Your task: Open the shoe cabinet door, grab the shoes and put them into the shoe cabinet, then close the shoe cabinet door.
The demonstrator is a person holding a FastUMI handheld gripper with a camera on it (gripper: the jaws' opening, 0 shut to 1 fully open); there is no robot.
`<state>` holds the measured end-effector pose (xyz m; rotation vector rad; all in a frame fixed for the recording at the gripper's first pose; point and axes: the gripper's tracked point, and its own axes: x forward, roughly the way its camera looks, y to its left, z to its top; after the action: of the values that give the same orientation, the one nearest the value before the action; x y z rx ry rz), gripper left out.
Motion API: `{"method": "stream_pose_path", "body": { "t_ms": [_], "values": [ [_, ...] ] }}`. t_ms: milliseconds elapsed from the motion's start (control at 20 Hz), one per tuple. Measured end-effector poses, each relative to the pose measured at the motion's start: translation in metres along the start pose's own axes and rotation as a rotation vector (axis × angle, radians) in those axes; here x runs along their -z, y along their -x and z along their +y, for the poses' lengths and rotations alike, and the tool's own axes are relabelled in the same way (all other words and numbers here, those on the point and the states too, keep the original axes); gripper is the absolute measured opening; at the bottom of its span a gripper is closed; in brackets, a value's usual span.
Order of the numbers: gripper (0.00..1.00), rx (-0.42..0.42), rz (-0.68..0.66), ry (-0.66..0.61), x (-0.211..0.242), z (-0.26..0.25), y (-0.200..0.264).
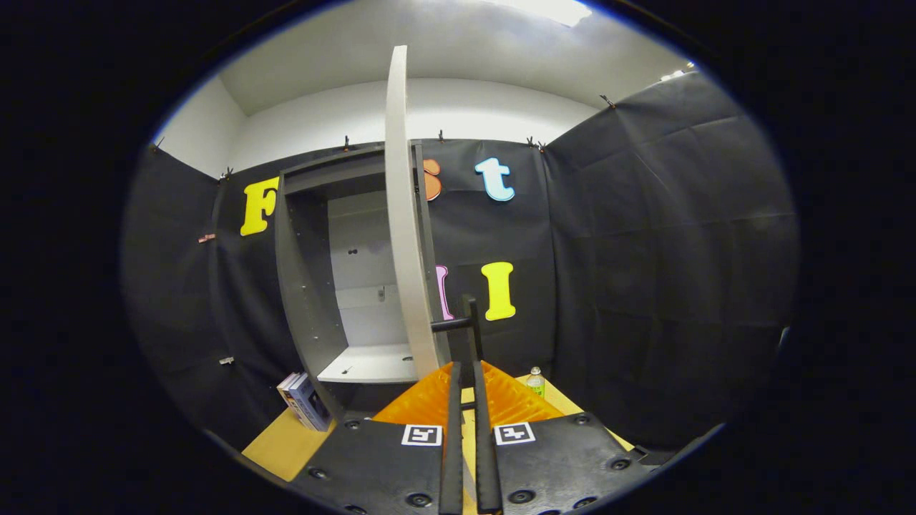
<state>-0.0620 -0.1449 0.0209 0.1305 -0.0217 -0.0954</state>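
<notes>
Closest to the lens, the gripper (pixel 465 386) is seen with its two fingers drawn nearly together, only a thin slit left between them, and the dark handle (pixel 469 325) of the shoe cabinet door (pixel 404 214) is caught at their tips; whether both pads truly press on the bar cannot be told, since the contact is hidden at the tips. Just ahead, at twelve o'clock from the fingers, the handle is shown as an upright bar with a short stub running toward nine o'clock into the door's edge, so its long axis stands vertical, in line with the slit.

Beyond it, the door is viewed almost edge-on, swung well open, its long axis also vertical, its free edge pointing back toward the camera and its hinge side lying farther off against the cabinet's right wall. At about ten o'clock from the fingertips, the shoe cabinet (pixel 315 286) is opened up: a pale shelf (pixel 372 365) and pale back panel are laid bare inside.

Low at eight o'clock, some books (pixel 304 400) are leaned against the cabinet's foot on the wooden floor (pixel 283 447); at two o'clock a small bottle (pixel 535 381) is stood. No shoes can be picked out, so the opening step is judged nearly done, and the shoes must be sought next
</notes>
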Motion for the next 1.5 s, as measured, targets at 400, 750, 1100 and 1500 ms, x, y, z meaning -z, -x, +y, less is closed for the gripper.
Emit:
{"method": "stream_pose_path", "body": {
  "t_ms": [400,750,1100,1500],
  "values": [
    [0.63,-0.107,0.277,0.032,0.113,0.073,0.039],
    [0.97,-0.170,0.633,0.027,0.287,0.132,0.027],
    [0.97,-0.181,0.801,0.026,0.411,0.148,0.002],
    [0.97,-0.170,0.881,0.034,0.515,0.163,-0.031]
  ]
}}
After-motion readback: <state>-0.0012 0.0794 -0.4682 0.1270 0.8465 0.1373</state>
